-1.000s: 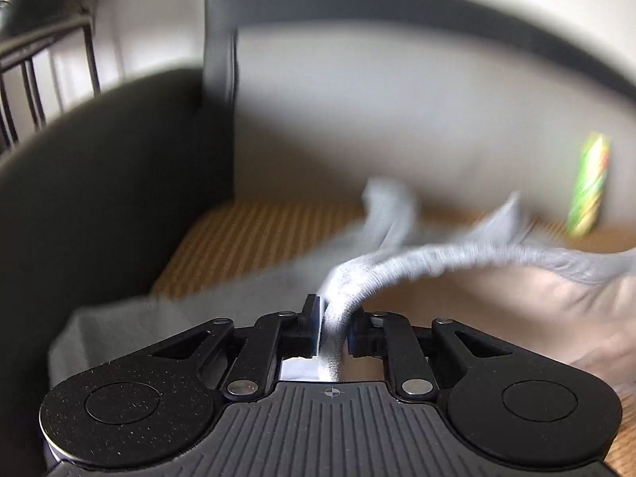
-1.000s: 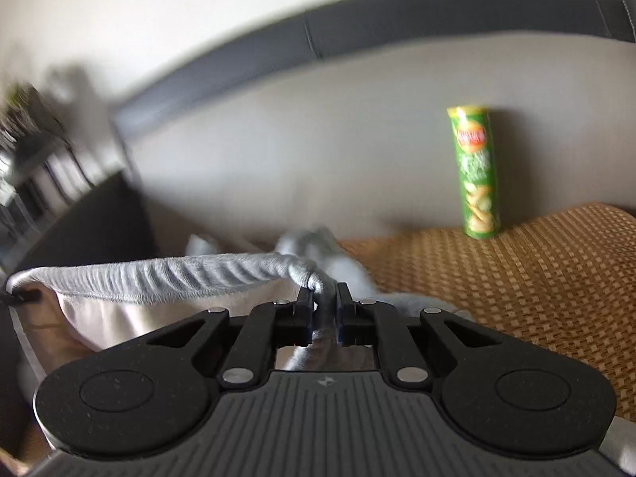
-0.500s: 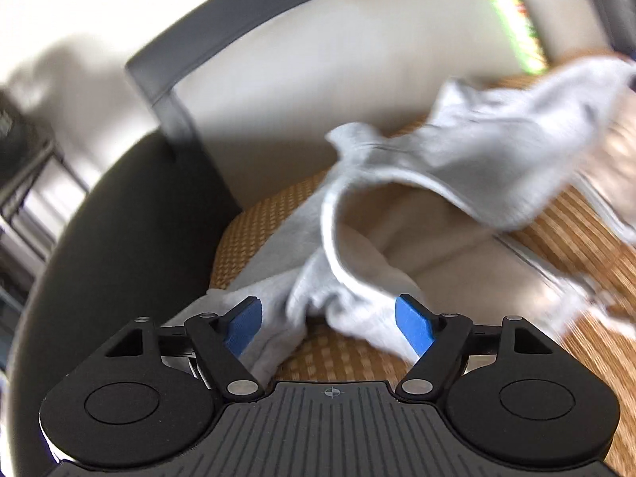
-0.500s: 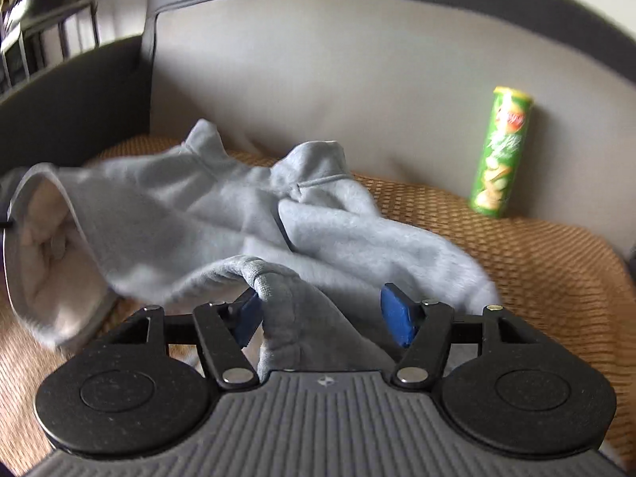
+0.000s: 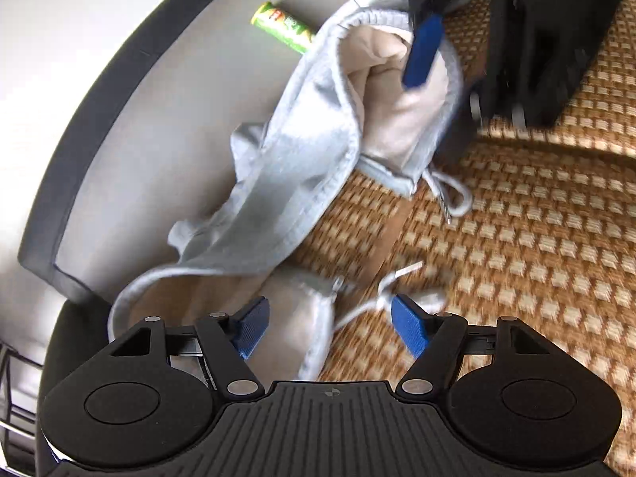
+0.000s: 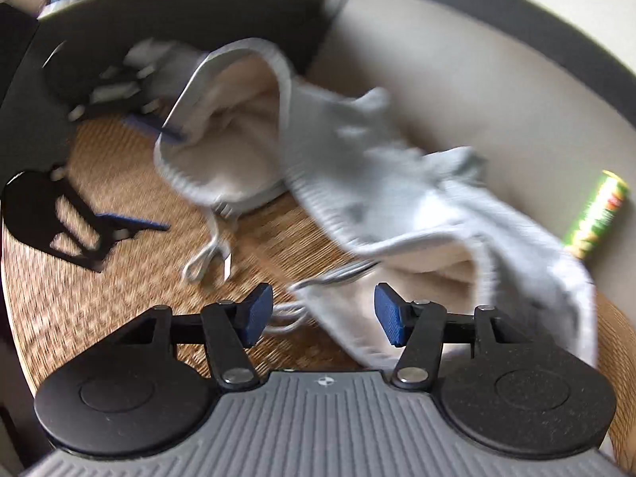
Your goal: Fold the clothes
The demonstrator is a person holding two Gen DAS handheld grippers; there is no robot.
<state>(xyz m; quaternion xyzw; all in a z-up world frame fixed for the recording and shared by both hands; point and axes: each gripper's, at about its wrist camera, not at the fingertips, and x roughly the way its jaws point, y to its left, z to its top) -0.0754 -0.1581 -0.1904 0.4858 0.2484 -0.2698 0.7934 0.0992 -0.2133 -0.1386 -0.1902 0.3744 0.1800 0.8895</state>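
Left gripper (image 5: pixel 330 326): jaws closing, blue pads spread wide, not pressing anything. Hem of the grey sweatpants (image 5: pixel 294 183) and a white drawstring (image 5: pixel 373 298) are lying between them, loose. Right gripper (image 6: pixel 324 312): jaws also closing, pads apart, waistband fabric and cord sitting in the gap, no grip.

Sweatpants are lying crumpled on the woven brown seat mat (image 5: pixel 536 246), running diagonally along the sofa backrest (image 5: pixel 151 119), pale lining showing at the open waistband.

Left view is giving what the right can't: the right gripper from outside, top of frame, one blue pad hanging at the far waistband opening, contact unclear. Also a clean look at the second drawstring loop on the mat. Right view is blurrier but showing the left gripper's black linkage (image 6: pixel 59 222) at the left edge, plus the dark armrest (image 6: pixel 179 20) behind the pile.

Green snack can (image 6: pixel 596 214) is standing against the backrest, just beyond the fabric edge. Mat on the near side of the pants is lying bare; backrest and armrest are boxing in the far corner.
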